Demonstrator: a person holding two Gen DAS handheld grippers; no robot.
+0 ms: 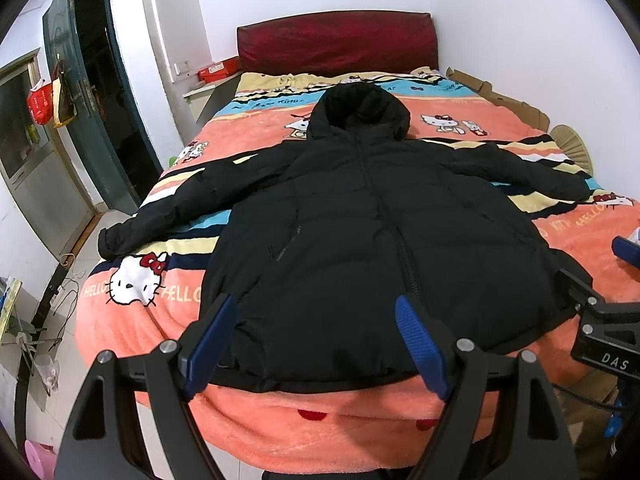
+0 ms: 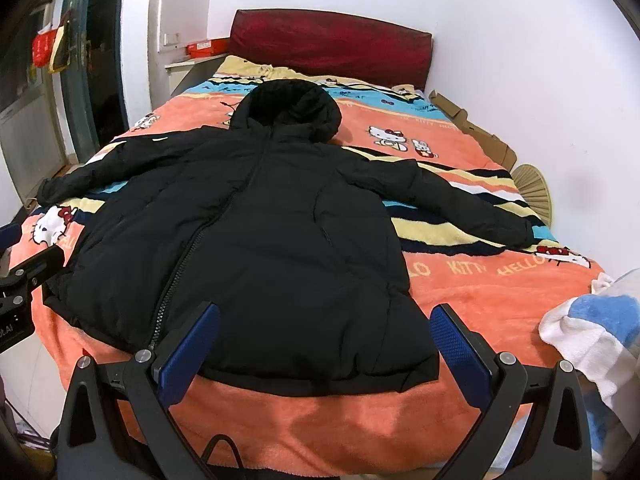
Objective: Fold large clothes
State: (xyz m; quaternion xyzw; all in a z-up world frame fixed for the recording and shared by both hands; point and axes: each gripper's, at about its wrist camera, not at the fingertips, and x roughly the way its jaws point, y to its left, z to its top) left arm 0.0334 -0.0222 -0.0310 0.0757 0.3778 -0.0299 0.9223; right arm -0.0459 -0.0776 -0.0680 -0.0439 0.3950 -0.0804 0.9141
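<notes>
Coat (image 1: 360, 208) lies flat, face up, sleeves spread, on the bed (image 1: 280, 420). Padded, soft, bulky, likely slippery shell. Left claw (image 1: 320, 348) and right claw (image 2: 326, 344) released, empty, at the hem. Grip sleeve cuffs first.

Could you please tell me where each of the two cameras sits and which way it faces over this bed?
Left wrist: sits on the left gripper at the foot of the bed, facing the headboard across the black hooded jacket; its blue-padded fingers show, open.
Right wrist: sits on the right gripper, facing likewise from further right; its open fingers show.
Shared: jacket, Hello Kitty blanket, headboard.
</notes>
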